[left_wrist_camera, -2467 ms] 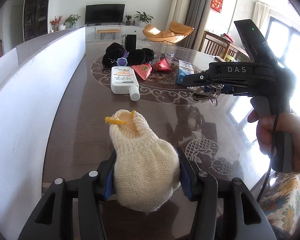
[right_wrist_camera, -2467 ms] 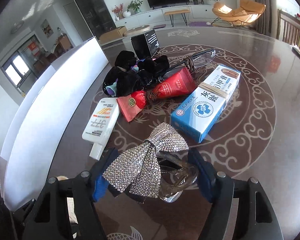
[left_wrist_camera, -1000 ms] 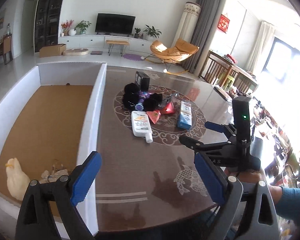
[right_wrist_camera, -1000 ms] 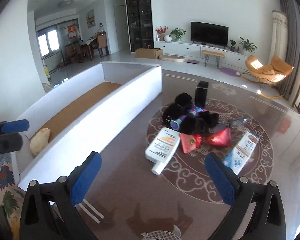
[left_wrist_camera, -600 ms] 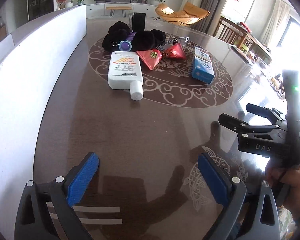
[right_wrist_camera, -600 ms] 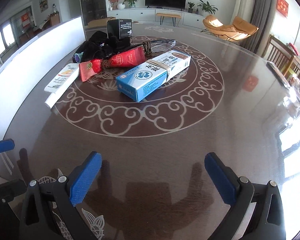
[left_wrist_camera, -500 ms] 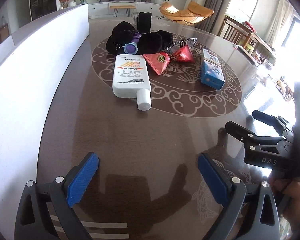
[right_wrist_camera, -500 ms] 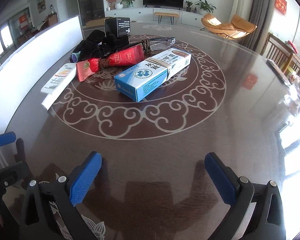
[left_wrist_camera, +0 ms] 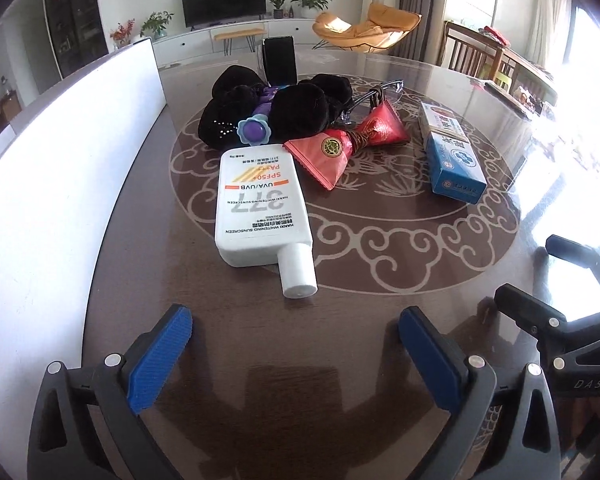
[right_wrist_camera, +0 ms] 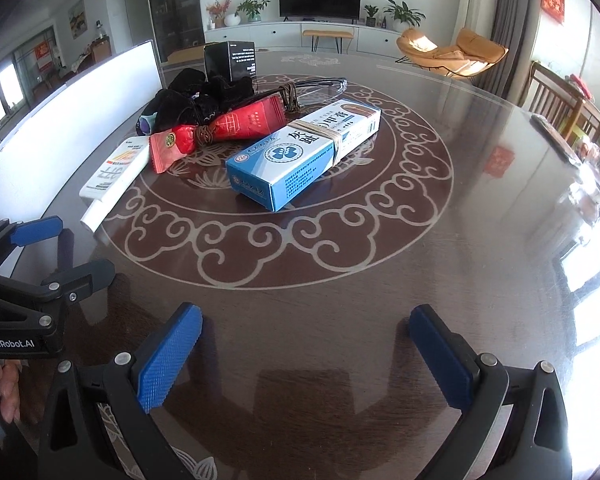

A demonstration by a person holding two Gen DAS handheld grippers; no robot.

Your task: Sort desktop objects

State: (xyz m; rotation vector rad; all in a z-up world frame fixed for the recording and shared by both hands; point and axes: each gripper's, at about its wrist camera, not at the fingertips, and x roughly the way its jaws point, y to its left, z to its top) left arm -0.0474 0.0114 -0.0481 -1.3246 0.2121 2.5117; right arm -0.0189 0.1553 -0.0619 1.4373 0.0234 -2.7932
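desktop clutter on the patterned table centre
white sunscreen bottle flat, cap toward camera; red packets, blue box, black fabric behind.

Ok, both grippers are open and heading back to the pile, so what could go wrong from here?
1. The sunscreen bottle lies flat with its cap toward the left gripper; the round cap may slip out.
2. The red packets lean against the glasses and the black cloth; pulling one could drag the others.
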